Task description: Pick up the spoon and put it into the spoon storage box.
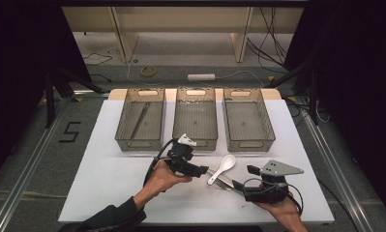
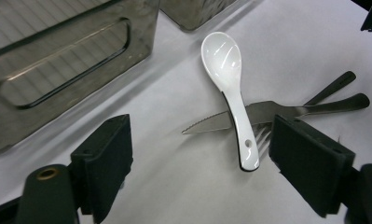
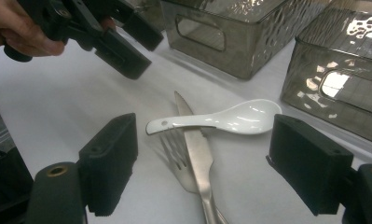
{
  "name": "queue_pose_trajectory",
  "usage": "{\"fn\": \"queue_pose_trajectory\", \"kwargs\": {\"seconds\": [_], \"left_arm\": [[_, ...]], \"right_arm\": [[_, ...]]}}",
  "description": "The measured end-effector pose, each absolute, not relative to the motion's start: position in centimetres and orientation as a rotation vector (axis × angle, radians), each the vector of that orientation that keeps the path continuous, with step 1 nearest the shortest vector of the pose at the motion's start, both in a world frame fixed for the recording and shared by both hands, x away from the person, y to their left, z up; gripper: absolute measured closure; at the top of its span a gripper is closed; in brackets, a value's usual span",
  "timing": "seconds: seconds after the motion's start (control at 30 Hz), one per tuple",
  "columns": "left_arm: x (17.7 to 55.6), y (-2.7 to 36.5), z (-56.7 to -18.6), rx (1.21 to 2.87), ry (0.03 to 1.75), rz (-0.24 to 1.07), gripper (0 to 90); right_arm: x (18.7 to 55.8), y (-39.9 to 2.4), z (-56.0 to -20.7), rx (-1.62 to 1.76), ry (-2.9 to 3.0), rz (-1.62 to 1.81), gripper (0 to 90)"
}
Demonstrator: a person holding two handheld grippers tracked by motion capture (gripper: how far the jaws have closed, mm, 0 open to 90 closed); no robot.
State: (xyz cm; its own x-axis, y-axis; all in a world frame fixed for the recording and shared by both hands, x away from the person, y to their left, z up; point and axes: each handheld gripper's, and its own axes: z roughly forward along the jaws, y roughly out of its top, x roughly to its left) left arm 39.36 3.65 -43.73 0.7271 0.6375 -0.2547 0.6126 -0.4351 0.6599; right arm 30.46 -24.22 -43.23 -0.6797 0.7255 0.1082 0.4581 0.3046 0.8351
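Note:
A white ceramic spoon [image 1: 222,168] [image 2: 230,88] [image 3: 221,120] lies across a steel knife [image 2: 211,122] [image 3: 195,144] and a fork [image 2: 263,133] [image 3: 176,158] on the white tabletop [image 1: 108,179]. My left gripper [image 1: 200,170] [image 2: 202,135] hovers just left of the pile. It is open, and the spoon's handle end lies ahead between its jaws, untouched. From the near right, my right gripper [image 1: 246,178] [image 3: 204,135] points at the same pile. It is also open, with the cutlery ahead between its jaws and nothing gripped. The left gripper [image 3: 127,42] also appears at the top left of the right gripper view.
Three translucent grey bins stand in a row behind the cutlery: left [image 1: 125,126], middle [image 1: 177,121] and right [image 1: 268,123]. A long thin utensil lies in the left bin. Bare white table stretches to the left and along the front edge.

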Motion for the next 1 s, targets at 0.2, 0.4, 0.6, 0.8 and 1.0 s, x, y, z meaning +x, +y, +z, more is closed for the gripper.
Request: {"fn": "queue_pose_trajectory", "kwargs": {"seconds": [0.2,0.4,0.6,0.8,1.0], "left_arm": [[39.3,1.9,-44.8,2.212,0.943,-0.011,27.5],[38.9,0.9,-45.7,2.256,0.934,-0.026,34.2],[39.0,0.8,-46.1,2.264,0.943,-0.015,37.8],[39.0,0.5,-46.5,2.281,0.936,-0.019,38.4],[38.3,-0.1,-46.6,2.343,0.874,0.036,40.8]], "right_arm": [[30.4,-24.3,-43.2,1.073,2.288,1.316,24.6],[30.4,-24.0,-43.1,1.064,2.292,1.317,24.6],[30.4,-24.0,-43.1,1.064,2.296,1.315,24.8],[30.4,-24.0,-43.2,1.059,2.296,1.316,24.8],[30.3,-24.0,-43.1,1.061,2.298,1.316,24.8]]}}
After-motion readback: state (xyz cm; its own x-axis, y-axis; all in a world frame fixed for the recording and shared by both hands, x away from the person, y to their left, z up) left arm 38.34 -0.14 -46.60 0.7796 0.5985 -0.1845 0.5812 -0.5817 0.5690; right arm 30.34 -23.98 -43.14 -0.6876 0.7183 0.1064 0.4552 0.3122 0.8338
